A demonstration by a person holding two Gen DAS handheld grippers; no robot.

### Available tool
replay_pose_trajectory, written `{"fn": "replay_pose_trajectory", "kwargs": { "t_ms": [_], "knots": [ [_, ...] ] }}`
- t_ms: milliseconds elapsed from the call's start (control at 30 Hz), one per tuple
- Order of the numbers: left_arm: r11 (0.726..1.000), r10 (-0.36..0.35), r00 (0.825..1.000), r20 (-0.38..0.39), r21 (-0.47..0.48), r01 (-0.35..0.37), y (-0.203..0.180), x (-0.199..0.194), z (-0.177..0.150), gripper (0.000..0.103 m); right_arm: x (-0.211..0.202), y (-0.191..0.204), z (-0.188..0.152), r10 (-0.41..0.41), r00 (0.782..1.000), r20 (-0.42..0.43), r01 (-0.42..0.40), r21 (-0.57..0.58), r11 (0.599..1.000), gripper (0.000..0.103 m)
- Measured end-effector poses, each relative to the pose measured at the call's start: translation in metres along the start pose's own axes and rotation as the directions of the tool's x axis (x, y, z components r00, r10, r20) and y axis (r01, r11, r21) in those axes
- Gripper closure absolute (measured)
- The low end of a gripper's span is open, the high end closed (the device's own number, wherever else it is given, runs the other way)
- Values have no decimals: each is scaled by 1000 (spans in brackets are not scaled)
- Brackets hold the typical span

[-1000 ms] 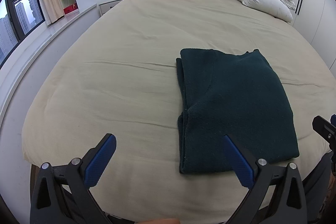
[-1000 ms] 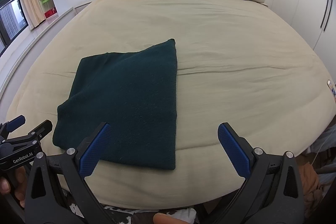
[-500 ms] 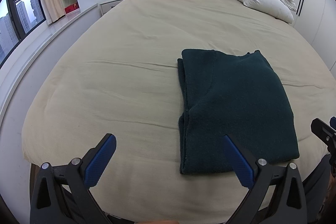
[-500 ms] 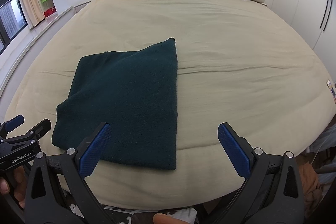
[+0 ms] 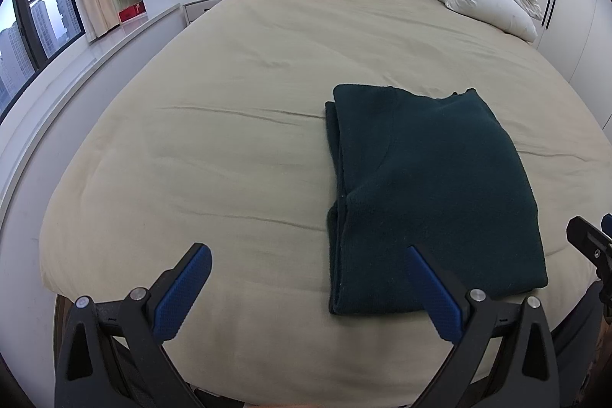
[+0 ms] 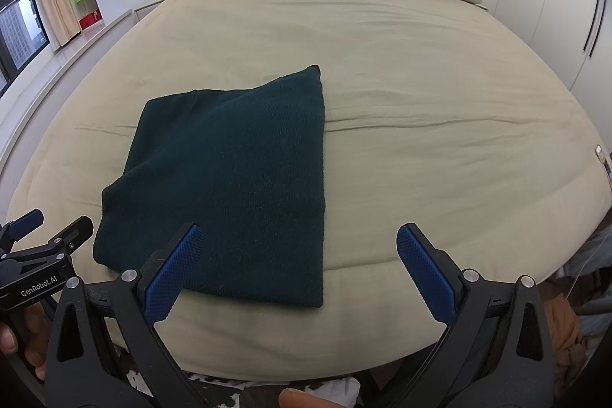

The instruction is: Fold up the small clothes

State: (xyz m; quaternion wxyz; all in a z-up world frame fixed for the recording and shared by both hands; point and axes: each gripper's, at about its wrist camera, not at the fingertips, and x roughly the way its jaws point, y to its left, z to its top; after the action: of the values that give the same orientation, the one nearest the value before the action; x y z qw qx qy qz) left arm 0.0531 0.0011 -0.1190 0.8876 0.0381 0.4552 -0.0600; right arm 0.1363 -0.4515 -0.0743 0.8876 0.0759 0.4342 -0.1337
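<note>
On bed (image 5: 229, 148): folded green garment (image 5: 428, 186), long axis toward headboard; both tongs spread, empty.

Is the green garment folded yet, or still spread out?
Folded. The garment lies as a compact rectangle on the bed, with stacked layers visible along its left edge. Neither claw touches it.
</note>
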Motion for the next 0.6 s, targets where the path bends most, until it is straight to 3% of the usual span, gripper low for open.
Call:
{"fn": "replay_pose_trajectory", "kwargs": {
  "t_ms": [600],
  "knots": [
    [1000,1,1000,-14,-6,-1,0,4,-4,0,6,-1,-3,1,1000,-14,-1,0,1000,0]
  ]
}}
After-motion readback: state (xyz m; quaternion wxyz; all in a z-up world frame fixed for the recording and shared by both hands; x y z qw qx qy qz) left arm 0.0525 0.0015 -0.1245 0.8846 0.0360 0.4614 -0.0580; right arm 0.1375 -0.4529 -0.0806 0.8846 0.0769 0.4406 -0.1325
